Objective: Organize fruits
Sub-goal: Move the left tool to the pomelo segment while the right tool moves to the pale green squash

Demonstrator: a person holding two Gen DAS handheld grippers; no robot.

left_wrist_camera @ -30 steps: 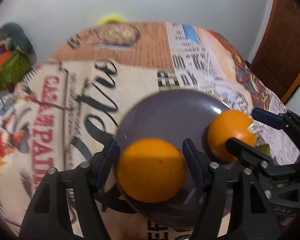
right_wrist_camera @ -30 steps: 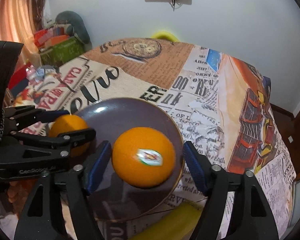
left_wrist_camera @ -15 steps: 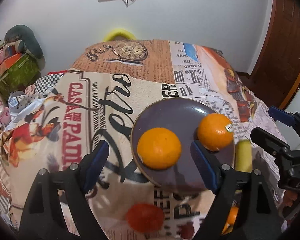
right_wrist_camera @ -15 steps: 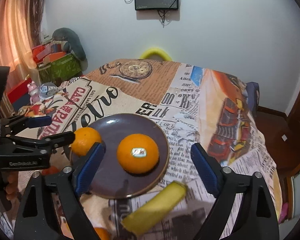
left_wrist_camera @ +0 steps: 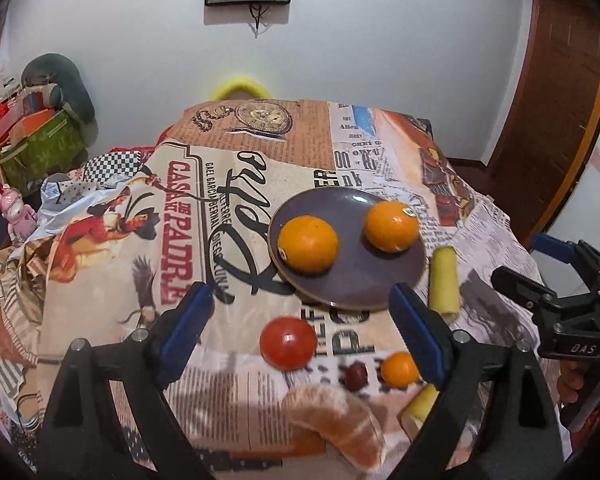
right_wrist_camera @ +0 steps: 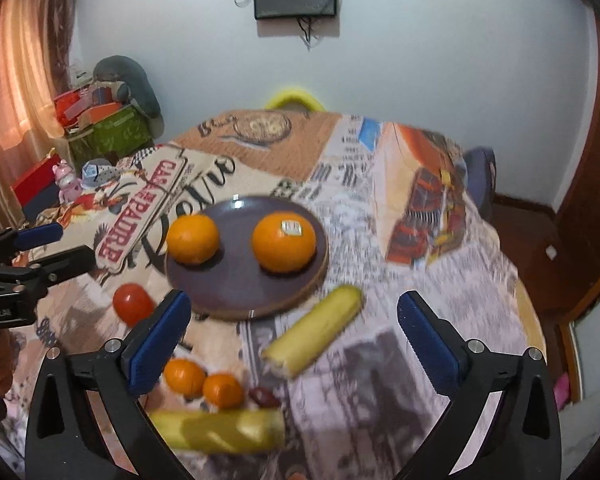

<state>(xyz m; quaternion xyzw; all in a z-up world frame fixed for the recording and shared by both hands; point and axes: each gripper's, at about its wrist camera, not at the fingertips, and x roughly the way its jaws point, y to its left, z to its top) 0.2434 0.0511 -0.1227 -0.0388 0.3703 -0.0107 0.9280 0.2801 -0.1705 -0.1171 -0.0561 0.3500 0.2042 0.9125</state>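
A dark purple plate (left_wrist_camera: 356,280) (right_wrist_camera: 240,284) lies on the table and holds two oranges: a plain one (left_wrist_camera: 307,244) (right_wrist_camera: 193,239) and one with a sticker (left_wrist_camera: 391,226) (right_wrist_camera: 284,242). My left gripper (left_wrist_camera: 300,328) is open and empty, above a red tomato (left_wrist_camera: 288,343) (right_wrist_camera: 132,304). My right gripper (right_wrist_camera: 292,336) is open and empty, above a yellow banana piece (right_wrist_camera: 312,336) (left_wrist_camera: 443,280). Nearer me lie small oranges (right_wrist_camera: 184,376) (right_wrist_camera: 222,390) (left_wrist_camera: 400,369), a dark date (right_wrist_camera: 264,397) (left_wrist_camera: 356,375), a second banana piece (right_wrist_camera: 220,429) and a peeled mandarin (left_wrist_camera: 336,420).
The table wears a printed newspaper-style cloth (left_wrist_camera: 204,208). Boxes and toys (left_wrist_camera: 28,140) are piled at the left. A yellow chair back (left_wrist_camera: 238,86) stands behind the table. A wooden door (left_wrist_camera: 560,100) is at the right. The right gripper shows in the left view (left_wrist_camera: 540,268).
Both grippers have let go of their oranges, which now sit on the plate. Both grippers have opened and pulled back and up, so more fruit shows near me.
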